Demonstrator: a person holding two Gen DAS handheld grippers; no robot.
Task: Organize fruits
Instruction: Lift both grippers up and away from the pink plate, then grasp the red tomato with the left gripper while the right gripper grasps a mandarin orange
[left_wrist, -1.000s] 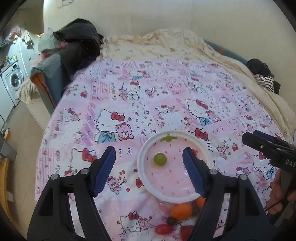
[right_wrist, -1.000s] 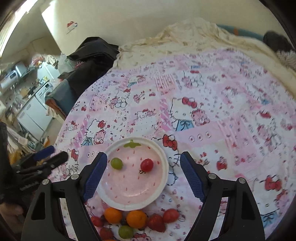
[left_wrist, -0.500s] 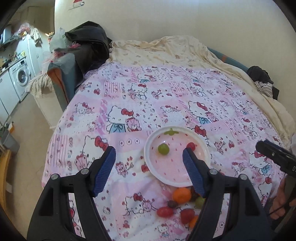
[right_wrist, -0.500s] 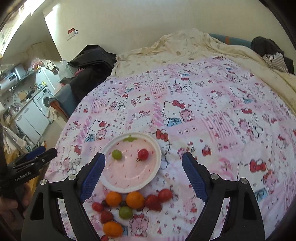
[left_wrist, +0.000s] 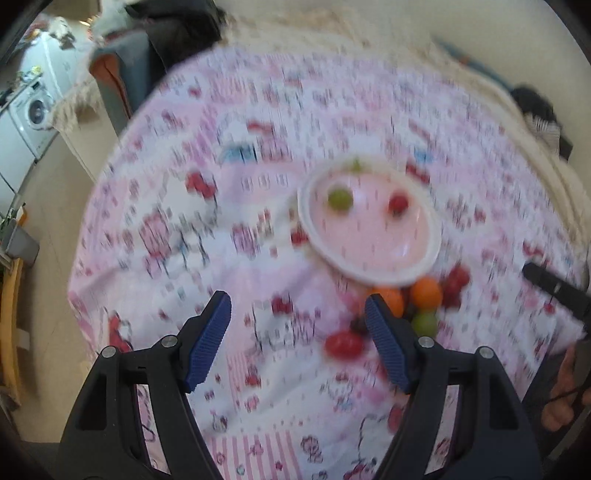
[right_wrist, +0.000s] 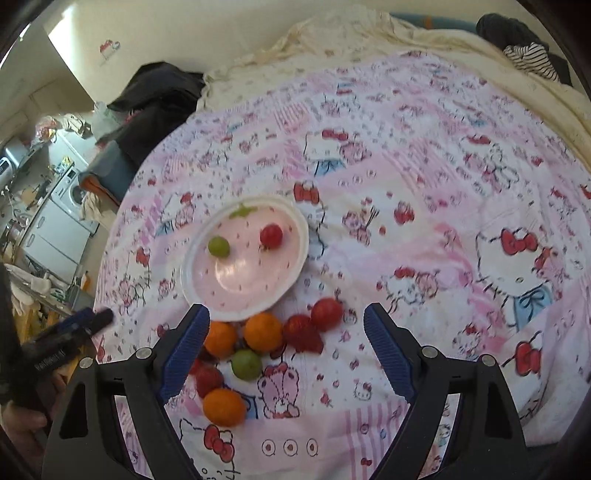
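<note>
Lying between the wide-open, empty right hand-held gripper (right_wrist: 286, 345) fingers: loose fruits (right_wrist: 262, 332).

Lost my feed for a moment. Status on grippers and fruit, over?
Left gripper and right gripper open, empty. Plate holds green fruit and red fruit; the rest loose on the blanket. Nothing in the way.

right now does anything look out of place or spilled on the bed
Nothing is spilled or damaged. Only a green fruit and a red one sit in the pink plate; the other fruits lie loose on the blanket beside it.
</note>
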